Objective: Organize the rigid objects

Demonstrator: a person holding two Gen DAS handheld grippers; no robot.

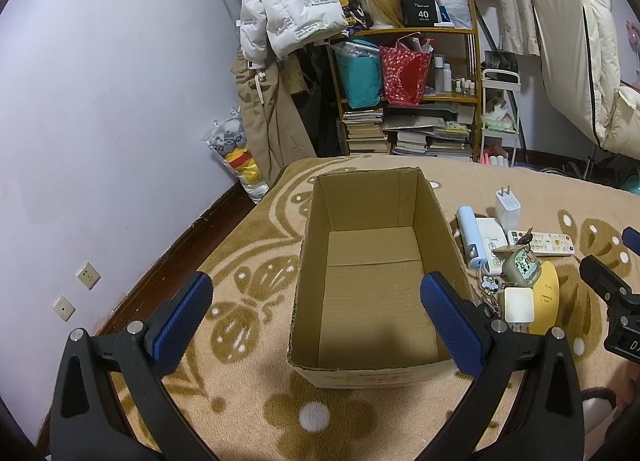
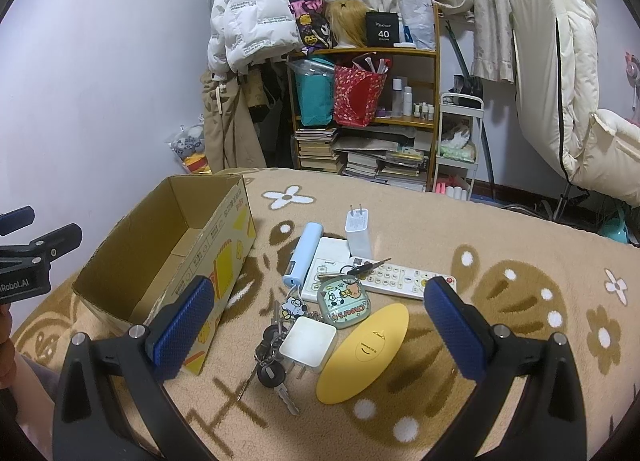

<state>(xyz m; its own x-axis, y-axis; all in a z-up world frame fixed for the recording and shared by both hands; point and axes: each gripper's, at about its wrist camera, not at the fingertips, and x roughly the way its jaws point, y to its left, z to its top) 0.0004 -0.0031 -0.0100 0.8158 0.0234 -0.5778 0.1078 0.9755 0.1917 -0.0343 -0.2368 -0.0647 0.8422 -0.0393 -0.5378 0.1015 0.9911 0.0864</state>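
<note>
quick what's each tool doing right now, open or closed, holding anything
Left tool: open, holding nothing, above the cardboard box.
Right tool: open, holding nothing, above the square white charger.

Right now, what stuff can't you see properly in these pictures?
- Keys: in the right wrist view, partly under the square white charger; the number of keys is unclear.
- White remote: button labels too small to read.
- Flat white box: mostly covered by the tall charger and the cartoon case.
- Cardboard box: in the left wrist view, its near inside wall is hidden.
</note>
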